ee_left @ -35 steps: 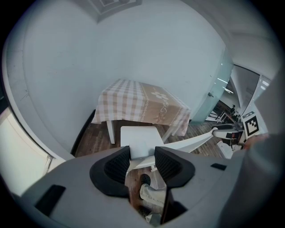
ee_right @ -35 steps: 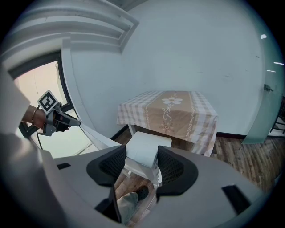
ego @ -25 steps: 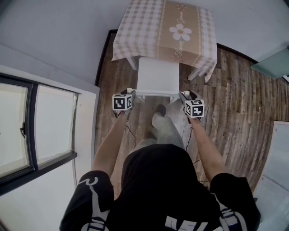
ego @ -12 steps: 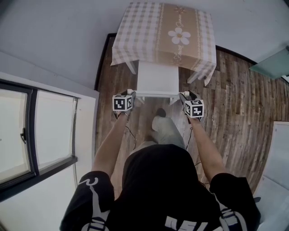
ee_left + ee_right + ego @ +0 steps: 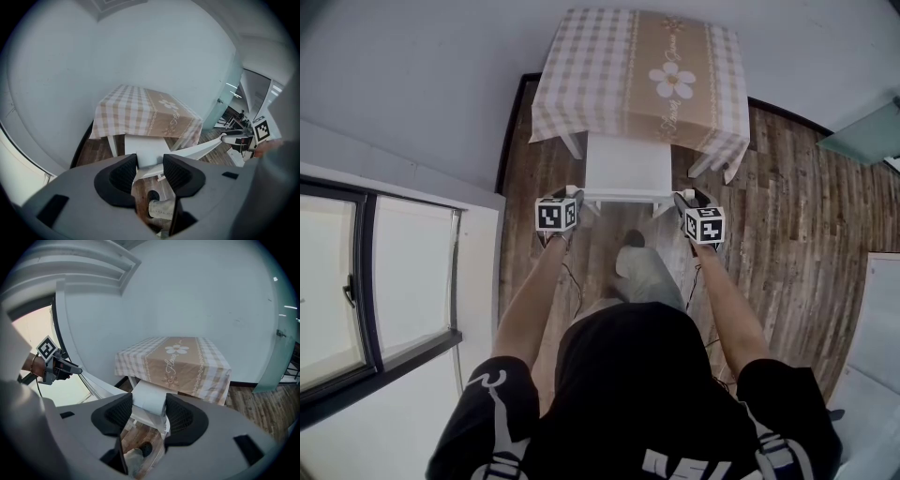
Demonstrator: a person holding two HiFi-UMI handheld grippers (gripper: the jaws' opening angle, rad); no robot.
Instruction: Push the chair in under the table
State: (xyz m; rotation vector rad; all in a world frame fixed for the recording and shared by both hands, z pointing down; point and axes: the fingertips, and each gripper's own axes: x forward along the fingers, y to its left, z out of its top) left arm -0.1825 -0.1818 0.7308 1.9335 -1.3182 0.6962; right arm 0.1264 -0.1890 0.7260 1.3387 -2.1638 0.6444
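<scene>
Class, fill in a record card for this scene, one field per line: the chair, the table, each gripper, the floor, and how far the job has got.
chair: white chair, far end of the seat under the table's edge, back outside it
table: table covered by a checked cloth with a flower print
left gripper: left gripper closed on the left end of the chair's back
right gripper: right gripper closed on the right end
floor: wooden floor
status: chair only partly in

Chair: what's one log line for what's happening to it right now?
chair: seat partly under table | left gripper: shut on chair | right gripper: shut on chair | push: unfinished
</scene>
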